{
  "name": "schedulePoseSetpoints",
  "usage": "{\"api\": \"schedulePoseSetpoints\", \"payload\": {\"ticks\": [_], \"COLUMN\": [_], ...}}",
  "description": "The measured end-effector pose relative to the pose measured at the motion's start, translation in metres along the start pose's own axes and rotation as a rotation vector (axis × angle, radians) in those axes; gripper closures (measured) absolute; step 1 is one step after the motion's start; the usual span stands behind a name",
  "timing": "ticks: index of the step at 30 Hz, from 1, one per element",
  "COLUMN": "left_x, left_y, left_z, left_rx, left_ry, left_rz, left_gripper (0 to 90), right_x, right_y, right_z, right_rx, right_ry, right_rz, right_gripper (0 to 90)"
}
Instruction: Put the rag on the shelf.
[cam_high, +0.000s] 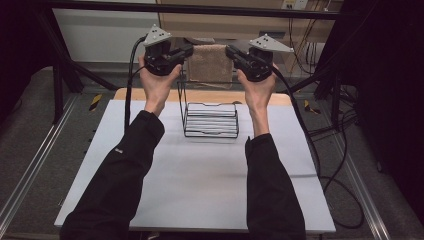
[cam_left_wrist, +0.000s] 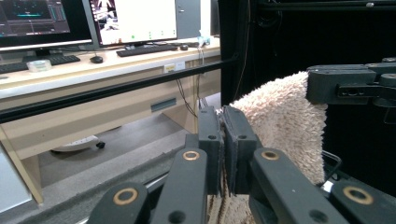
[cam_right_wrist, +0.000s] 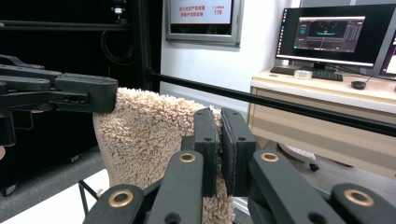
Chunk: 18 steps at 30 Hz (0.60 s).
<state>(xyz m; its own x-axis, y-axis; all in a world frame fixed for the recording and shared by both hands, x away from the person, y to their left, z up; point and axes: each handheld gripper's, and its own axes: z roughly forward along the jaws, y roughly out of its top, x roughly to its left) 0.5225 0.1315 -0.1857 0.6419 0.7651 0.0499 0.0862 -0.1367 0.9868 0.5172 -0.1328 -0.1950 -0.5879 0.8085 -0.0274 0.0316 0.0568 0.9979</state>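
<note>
While pinched at its top corners between left gripper (cam_high: 187, 52) and right gripper (cam_high: 231, 51), towel (cam_high: 210, 64) hanging above wire rack (cam_high: 210, 120): soft, light, floppy; grip edges only.

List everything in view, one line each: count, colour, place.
towel: 1, beige, shaggy, held up between both grippers above the far table edge
wire rack: 1, black, on the table below the towel
table: 1, white top with a wood strip at the far edge
monitors: at least 2, dark screens, on a wooden desk in the background
keyboard: 1, black, on that desk
left hand-held gripper: 1, black, shut on one top corner of the towel
right hand-held gripper: 1, black, shut on the other corner
sleeves: 2, black, entering from the bottom
</note>
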Motion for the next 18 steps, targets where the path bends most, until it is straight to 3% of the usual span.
{"api": "schedulePoseSetpoints", "payload": {"ticks": [18], "left_x": [-0.011], "left_y": [-0.018], "left_z": [-0.008], "left_rx": [0.034], "left_ry": [-0.052], "left_rz": [0.008], "left_gripper": [86.2], "right_x": [0.005], "right_y": [-0.022], "right_z": [-0.013], "right_rx": [0.028], "right_ry": [0.007], "right_rz": [0.01], "right_gripper": [85.4]}}
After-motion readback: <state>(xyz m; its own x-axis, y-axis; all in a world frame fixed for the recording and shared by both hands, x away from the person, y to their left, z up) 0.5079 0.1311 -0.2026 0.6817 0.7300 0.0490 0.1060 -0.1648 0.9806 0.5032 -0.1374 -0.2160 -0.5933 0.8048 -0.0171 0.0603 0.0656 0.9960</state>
